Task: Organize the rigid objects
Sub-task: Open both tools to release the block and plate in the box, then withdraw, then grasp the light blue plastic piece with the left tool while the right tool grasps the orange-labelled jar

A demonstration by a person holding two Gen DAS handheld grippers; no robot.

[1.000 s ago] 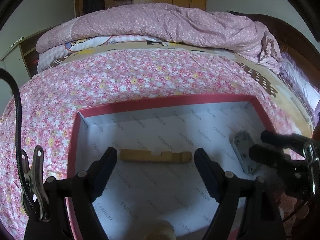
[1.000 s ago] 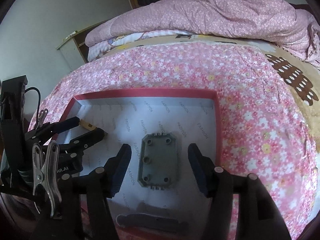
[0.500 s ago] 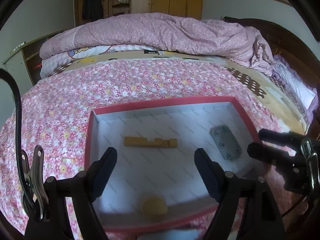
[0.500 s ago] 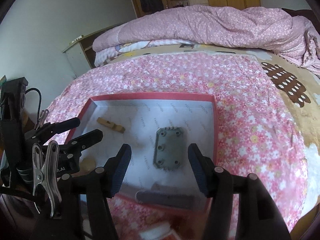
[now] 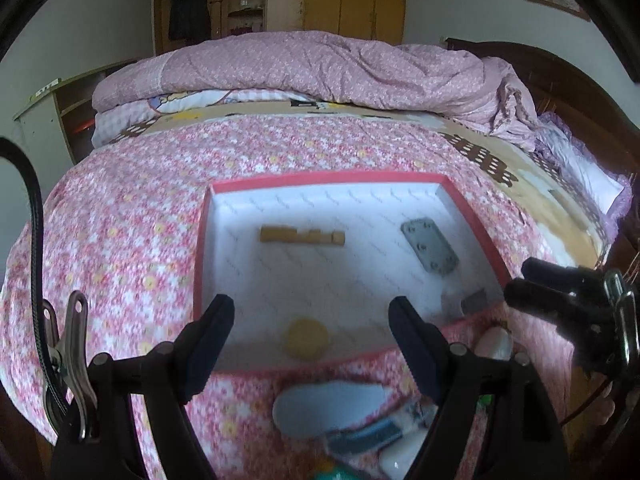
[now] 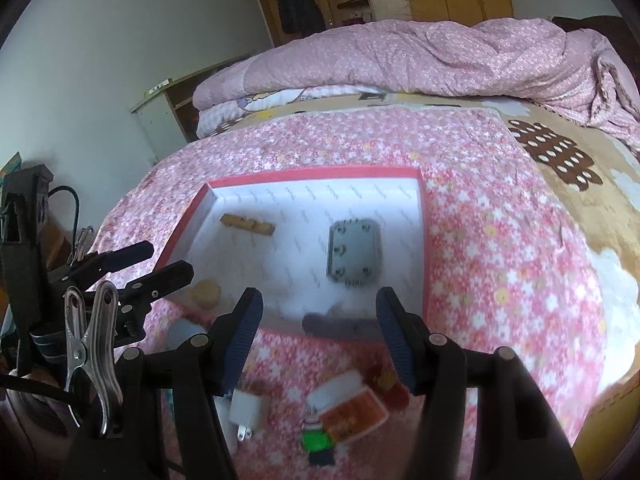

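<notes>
A red box (image 5: 328,183) with a white inside lies on the flowered bedspread. It holds a notched wooden bar (image 5: 302,235), a grey plate with holes (image 5: 429,245), a yellow disc (image 5: 307,338) and a dark grey piece (image 5: 474,300). My left gripper (image 5: 312,312) hovers open and empty above the box's near edge. My right gripper (image 6: 319,304) is also open and empty, above the near edge, where a long dark grey piece (image 6: 340,326) lies. The right wrist view shows the box (image 6: 320,174), the bar (image 6: 247,225), the plate (image 6: 354,254), the disc (image 6: 207,294) and the left gripper (image 6: 164,260).
Loose things lie on the bedspread in front of the box: a white plug (image 6: 246,410), an orange and white pack (image 6: 352,408), a green toy figure (image 6: 318,442) and a pale oval object (image 5: 332,404). A folded pink quilt (image 5: 320,68) lies at the far end of the bed.
Both grippers have drawn back and risen from over the box's inside to its near edge. The box looks smaller, and the loose things in front of it have come into view.
</notes>
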